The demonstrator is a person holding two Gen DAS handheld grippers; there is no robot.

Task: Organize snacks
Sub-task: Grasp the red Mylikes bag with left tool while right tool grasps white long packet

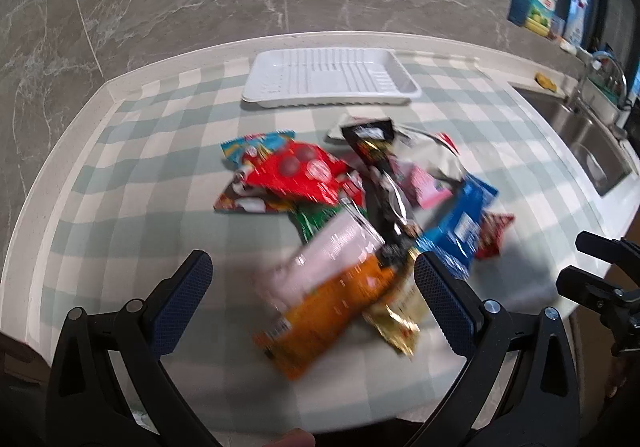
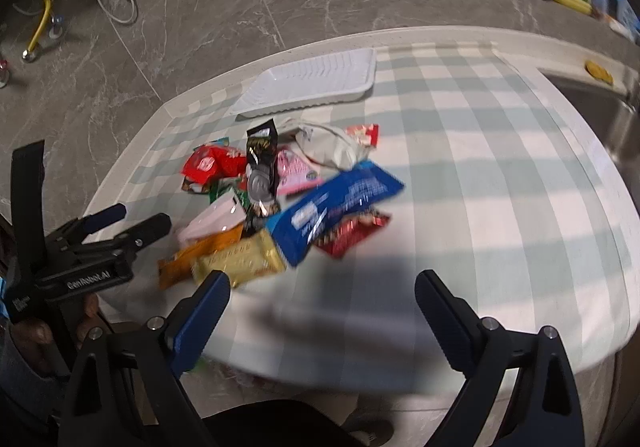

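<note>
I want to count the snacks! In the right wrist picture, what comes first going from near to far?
Gold foil packet → long blue wrapper → pink packet → white crumpled bag → white ribbed plastic tray.

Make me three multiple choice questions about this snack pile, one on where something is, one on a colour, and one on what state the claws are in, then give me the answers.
1. Where does the white tray sit relative to the snack pile?
A. Beyond the pile, toward the wall
B. Under the pile
C. In the sink

2. What colour is the long packet lying over the red packet in the right wrist view?
A. Green
B. Blue
C. Purple

3. What state is the left claw in?
A. Shut on the tray
B. Open, holding nothing
C. Shut on a black packet

Answers:
1 A, the tray lies empty on the checked cloth behind the snacks.
2 B, its blue wrapper overlaps the red one.
3 B, its fingers stand wide apart above the orange packet; the right claw is open too.
</note>
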